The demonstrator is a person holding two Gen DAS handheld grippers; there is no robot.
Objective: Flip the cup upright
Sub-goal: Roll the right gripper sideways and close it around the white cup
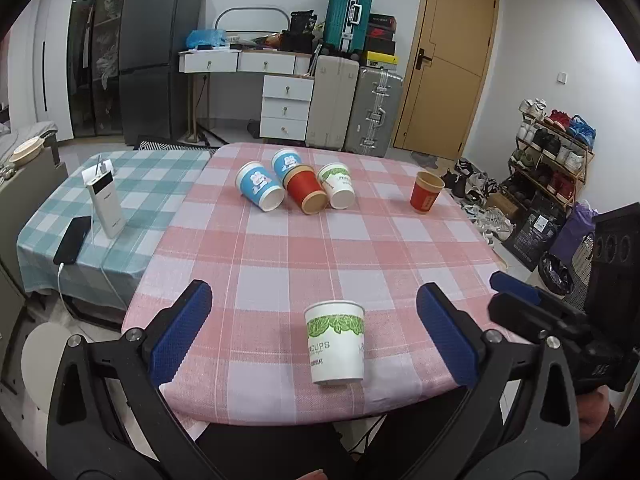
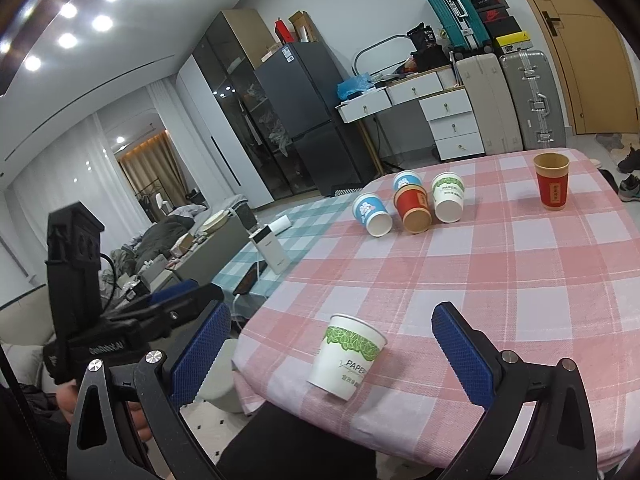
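Setting: lived-in home, combined dining and storage room. Landmark: table with pink checked cloth (image 1: 280, 248). Beyond its far edge: white drawer desk (image 1: 286, 108), dark refrigerator (image 1: 160, 60), upright suitcases (image 1: 356, 108), wooden door (image 1: 448, 60). Right of it: loaded shoe rack (image 1: 552, 148). Left of it: bed with rumpled bedding (image 2: 168, 232).

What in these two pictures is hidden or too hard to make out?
- Second blue cup: in both views, mostly hidden behind the red lying cup.
- Lettering on the upright red cup: too small in both views.
- Near white cup: printed text cut off as it curves round the side.
- Table: near edge hidden by the left gripper in the left wrist view.
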